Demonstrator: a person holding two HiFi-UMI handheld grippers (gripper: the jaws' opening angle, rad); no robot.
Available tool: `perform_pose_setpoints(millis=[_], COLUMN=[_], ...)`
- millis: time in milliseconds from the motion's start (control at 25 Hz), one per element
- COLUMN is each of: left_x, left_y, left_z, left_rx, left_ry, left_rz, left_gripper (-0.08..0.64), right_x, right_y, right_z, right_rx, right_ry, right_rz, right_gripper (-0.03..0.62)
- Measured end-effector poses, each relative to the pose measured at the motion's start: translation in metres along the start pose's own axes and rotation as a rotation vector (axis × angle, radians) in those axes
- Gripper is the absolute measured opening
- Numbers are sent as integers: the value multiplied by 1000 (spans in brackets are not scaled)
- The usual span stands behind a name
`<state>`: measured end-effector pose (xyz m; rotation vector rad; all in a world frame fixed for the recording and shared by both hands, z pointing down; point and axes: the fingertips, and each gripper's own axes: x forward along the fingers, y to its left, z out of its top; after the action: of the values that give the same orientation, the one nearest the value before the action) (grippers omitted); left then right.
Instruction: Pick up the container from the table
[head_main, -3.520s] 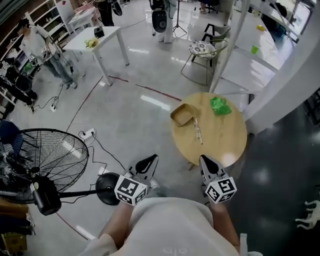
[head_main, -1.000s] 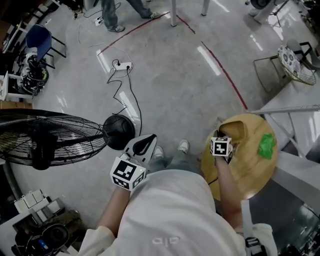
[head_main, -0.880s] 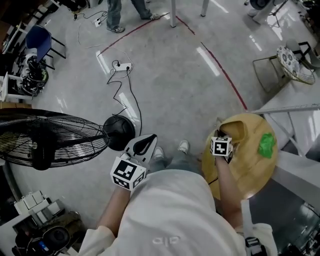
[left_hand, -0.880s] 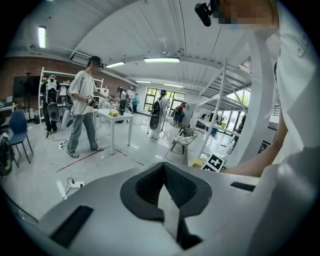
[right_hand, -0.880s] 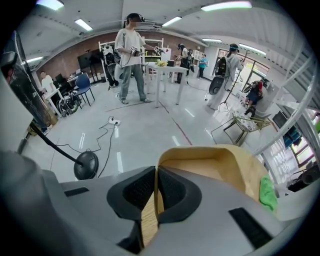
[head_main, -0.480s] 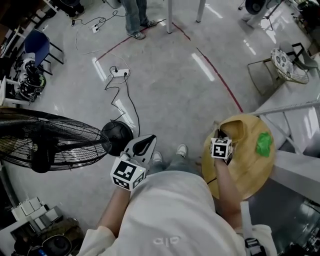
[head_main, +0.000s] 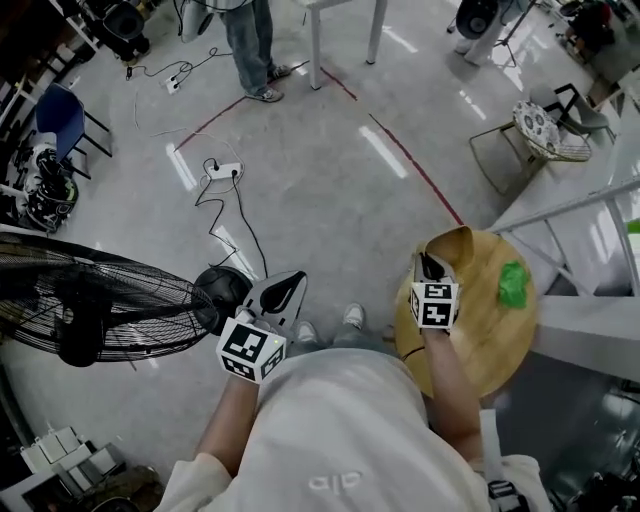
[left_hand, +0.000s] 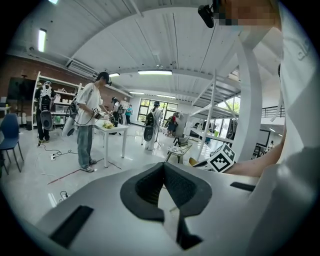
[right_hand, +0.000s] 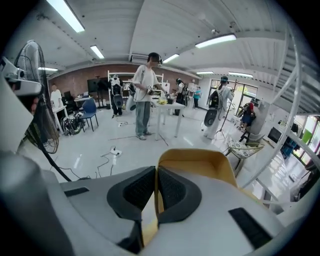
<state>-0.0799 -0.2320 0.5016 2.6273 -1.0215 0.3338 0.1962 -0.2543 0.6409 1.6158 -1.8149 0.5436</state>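
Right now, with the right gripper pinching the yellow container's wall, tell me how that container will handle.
Probably light: the container is held by one thin wall in the right gripper. Likely stiff: its rim shows no sag. Gripped at one edge, it may swing or slip.

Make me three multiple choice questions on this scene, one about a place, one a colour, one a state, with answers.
1. Where does the green thing lie?
A. on the floor
B. on the round table
C. on a chair

2. What colour is the container?
A. tan
B. blue
C. white

3. How is the right gripper?
A. wide open, empty
B. shut on the container's wall
C. out of view

Answers: B, it rests on the wooden tabletop; A, its wall shows tan; B, both pads pinch the wall.
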Motion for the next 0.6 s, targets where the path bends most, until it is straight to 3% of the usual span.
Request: perform_pose_setpoints(millis=[360, 600], left_x=[2, 3], left_y=[-9, -22], left_z=[30, 44], left_rx=[36, 57], left_ry=[-60, -96], left_rz=[-50, -92], left_gripper=[17, 15], right_x=[-78, -132], right_y=[18, 30], right_z=[81, 108], right_rx=[42, 71], right_ry=[-248, -407], right_rz=[77, 143], right_gripper=[40, 40])
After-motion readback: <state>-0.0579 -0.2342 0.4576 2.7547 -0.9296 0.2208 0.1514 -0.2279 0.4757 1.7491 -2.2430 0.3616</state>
